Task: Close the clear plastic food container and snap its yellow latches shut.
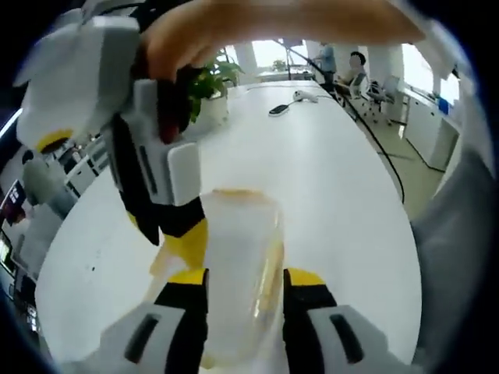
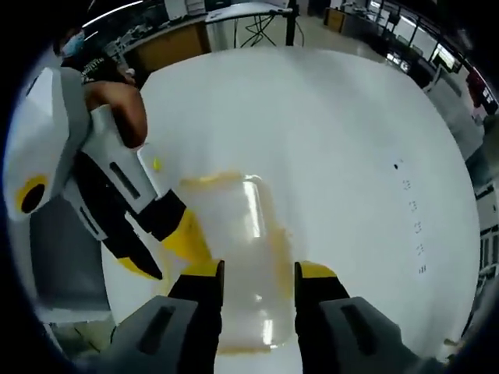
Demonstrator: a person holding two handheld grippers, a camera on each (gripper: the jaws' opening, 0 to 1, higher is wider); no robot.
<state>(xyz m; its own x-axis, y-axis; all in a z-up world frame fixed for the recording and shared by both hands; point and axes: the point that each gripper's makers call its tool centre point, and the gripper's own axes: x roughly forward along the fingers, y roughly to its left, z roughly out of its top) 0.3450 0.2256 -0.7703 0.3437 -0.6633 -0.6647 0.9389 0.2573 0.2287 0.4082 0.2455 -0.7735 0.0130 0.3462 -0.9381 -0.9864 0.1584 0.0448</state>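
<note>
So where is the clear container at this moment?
In both views the clear container sits on the white table, between each view's own jaws, the other gripper at its left.

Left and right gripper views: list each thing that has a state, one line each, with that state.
container: clear plastic, resting on the white table, between the jaws of both grippers
lid: cannot tell whether fully shut
yellow latches: blurred, cannot tell whether snapped
left gripper: jaws on either side of the container, shut on it
right gripper: jaws on either side of the container, shut on it
</note>
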